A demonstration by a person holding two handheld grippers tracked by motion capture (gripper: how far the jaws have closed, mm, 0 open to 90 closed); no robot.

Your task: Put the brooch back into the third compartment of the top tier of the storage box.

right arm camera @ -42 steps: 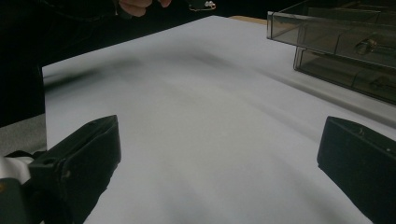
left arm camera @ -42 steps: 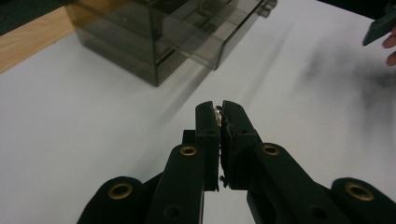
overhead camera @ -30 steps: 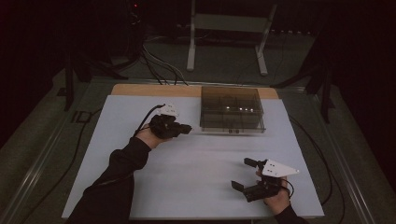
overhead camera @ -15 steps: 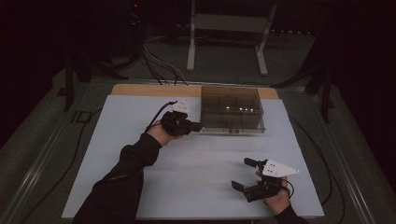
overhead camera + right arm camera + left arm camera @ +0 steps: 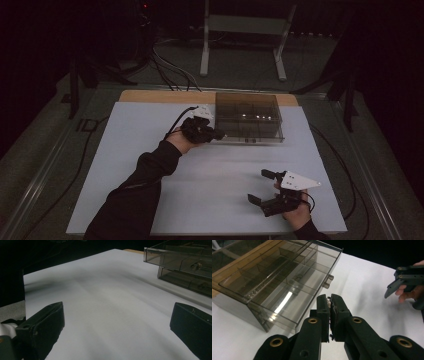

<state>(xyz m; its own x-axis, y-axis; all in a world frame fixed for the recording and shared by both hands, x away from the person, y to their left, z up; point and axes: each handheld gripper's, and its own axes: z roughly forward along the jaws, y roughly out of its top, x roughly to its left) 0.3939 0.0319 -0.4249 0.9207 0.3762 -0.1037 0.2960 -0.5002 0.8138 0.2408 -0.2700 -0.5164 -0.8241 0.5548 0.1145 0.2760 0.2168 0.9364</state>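
My left gripper point(image 5: 218, 134) — jaws pressed together on something small I cannot make out, just beside the lower left corner of the smoky clear drawer box point(image 5: 249, 116) (drawer knobs point(image 5: 327, 281) near my tips). My right gripper point(image 5: 261, 186) — jaws spread wide over bare white sheet point(image 5: 150, 150), well apart from the box.

Small pale item pinched in left gripper point(image 5: 330, 305): mostly hidden betw. the closed jaws, too little exposed to identify. Smoky drawer box point(image 5: 277, 277): cut off at top and left edges in left gripper view; contents of compartments indistinct through tinted plastic. Right gripper point(image 5: 117, 322): jaw bases cropped by bottom edge. Room beyond table point(image 5: 150, 130) too dark to resolve.
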